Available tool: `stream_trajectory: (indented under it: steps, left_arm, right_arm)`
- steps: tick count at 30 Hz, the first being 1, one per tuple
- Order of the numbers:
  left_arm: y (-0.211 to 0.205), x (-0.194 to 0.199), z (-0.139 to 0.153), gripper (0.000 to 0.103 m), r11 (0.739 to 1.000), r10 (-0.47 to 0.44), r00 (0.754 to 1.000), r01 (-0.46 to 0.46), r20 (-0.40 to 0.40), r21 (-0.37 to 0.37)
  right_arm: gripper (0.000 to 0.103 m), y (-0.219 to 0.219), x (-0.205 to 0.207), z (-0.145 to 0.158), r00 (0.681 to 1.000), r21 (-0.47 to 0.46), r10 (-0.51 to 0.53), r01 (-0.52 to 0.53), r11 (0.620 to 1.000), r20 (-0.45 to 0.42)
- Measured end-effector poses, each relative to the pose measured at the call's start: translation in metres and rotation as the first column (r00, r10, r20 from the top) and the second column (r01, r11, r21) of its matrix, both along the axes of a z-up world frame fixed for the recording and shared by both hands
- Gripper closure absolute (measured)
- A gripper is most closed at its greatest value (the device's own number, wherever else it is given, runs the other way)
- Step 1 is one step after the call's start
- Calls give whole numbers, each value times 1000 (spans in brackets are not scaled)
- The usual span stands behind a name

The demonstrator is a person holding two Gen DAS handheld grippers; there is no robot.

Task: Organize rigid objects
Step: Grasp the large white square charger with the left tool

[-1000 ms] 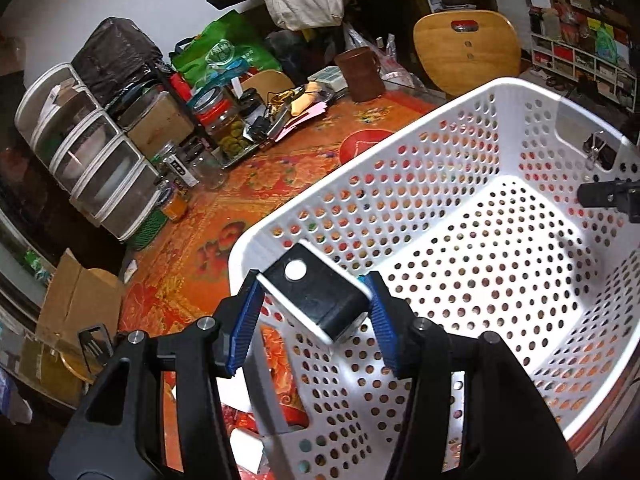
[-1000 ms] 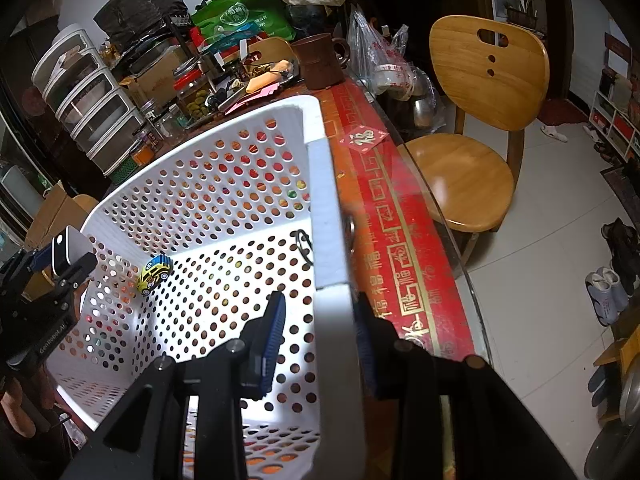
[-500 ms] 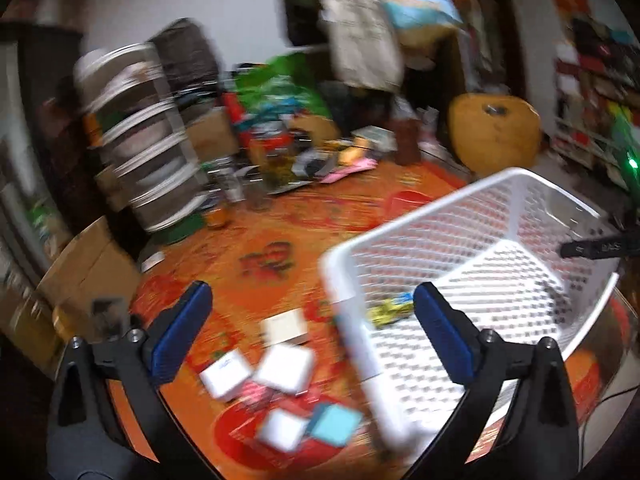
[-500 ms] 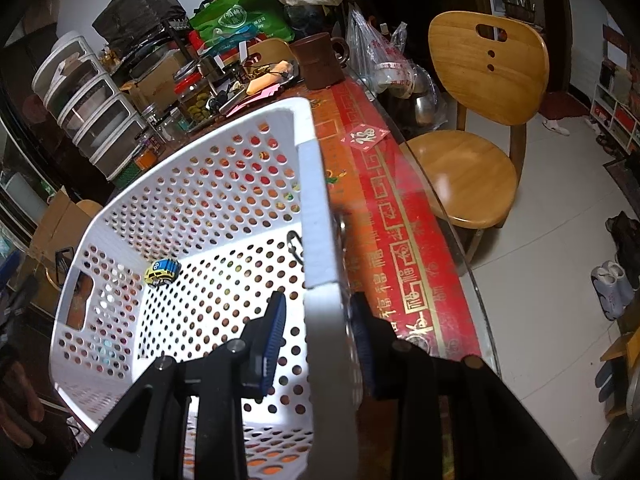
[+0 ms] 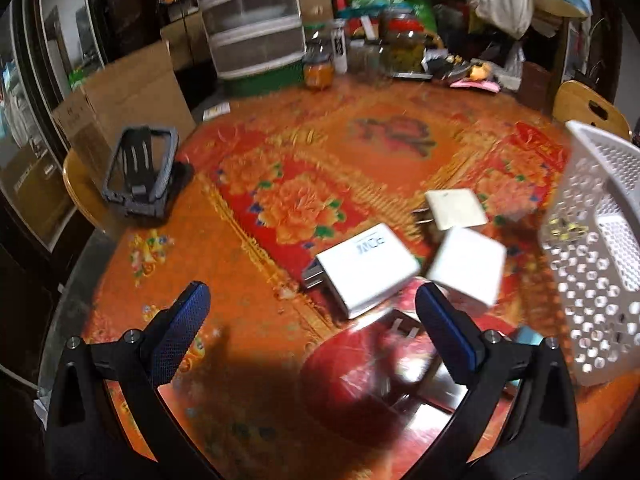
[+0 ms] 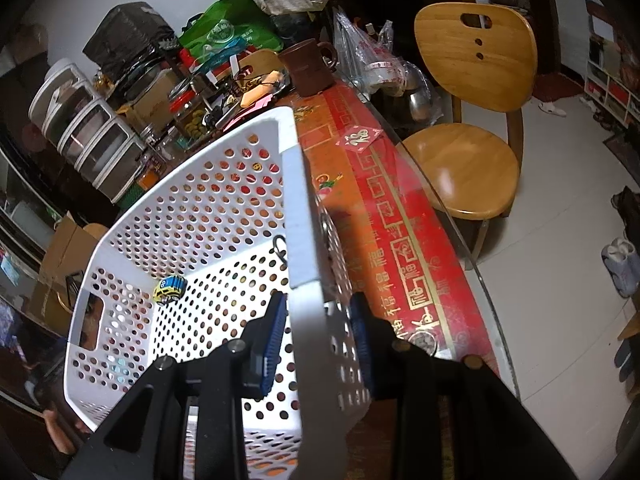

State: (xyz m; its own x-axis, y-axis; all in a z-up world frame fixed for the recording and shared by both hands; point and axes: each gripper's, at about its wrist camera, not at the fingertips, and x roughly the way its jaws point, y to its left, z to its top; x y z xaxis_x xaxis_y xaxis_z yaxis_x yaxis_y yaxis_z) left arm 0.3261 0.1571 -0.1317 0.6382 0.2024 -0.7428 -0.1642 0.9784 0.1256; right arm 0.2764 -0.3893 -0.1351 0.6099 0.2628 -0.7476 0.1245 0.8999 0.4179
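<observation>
My left gripper (image 5: 308,312) is open and empty, low over the red floral tablecloth (image 5: 280,200). Just ahead of it lie three white charger blocks: one with printing (image 5: 366,266), one to its right (image 5: 466,266), one farther back (image 5: 456,209). Another small white plug (image 5: 404,328) lies between my fingers. The white perforated basket (image 5: 600,248) stands at the right; a yellow toy car (image 5: 564,229) shows through its wall. My right gripper (image 6: 320,340) is shut on the basket's rim (image 6: 298,208). The yellow toy car (image 6: 170,289) lies on the basket floor.
A dark phone stand (image 5: 140,170) sits at the table's left. Stacked clear drawers (image 5: 252,28), jars (image 5: 320,68) and bags crowd the far edge. A wooden chair (image 6: 472,120) stands beyond the table's right edge. A brown mug (image 6: 310,66) is at the back.
My left gripper let go of the black-and-white block, opened wide and swung left out of the basket, down toward the chargers on the cloth. My right gripper kept hold of the basket rim.
</observation>
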Motion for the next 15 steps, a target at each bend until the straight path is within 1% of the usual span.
stream_trajectory:
  steps: [2,5,9,13,15]
  left_arm:
    - [4,11,-11,2,1000,2,1000,-2,-21,-4]
    - [8,24,-23,2,999,-3,999,2,-32,-40]
    - [6,41,-31,2,999,-6,999,4,-48,-45]
    - [2,49,-32,2,999,-10,999,7,-52,-50]
    - [0,51,-32,2,999,-11,999,8,-52,-51]
  right_arm:
    - [71,-2,-1,0,1000,14,-5,5,1000,2]
    - [72,-3,-2,0,1000,29,-12,12,1000,10]
    - [78,-7,-5,2,1000,44,-20,19,999,19]
    - [88,-13,-12,6,999,62,-28,26,998,40]
    - [89,-12,-14,7,999,48,-23,21,999,48]
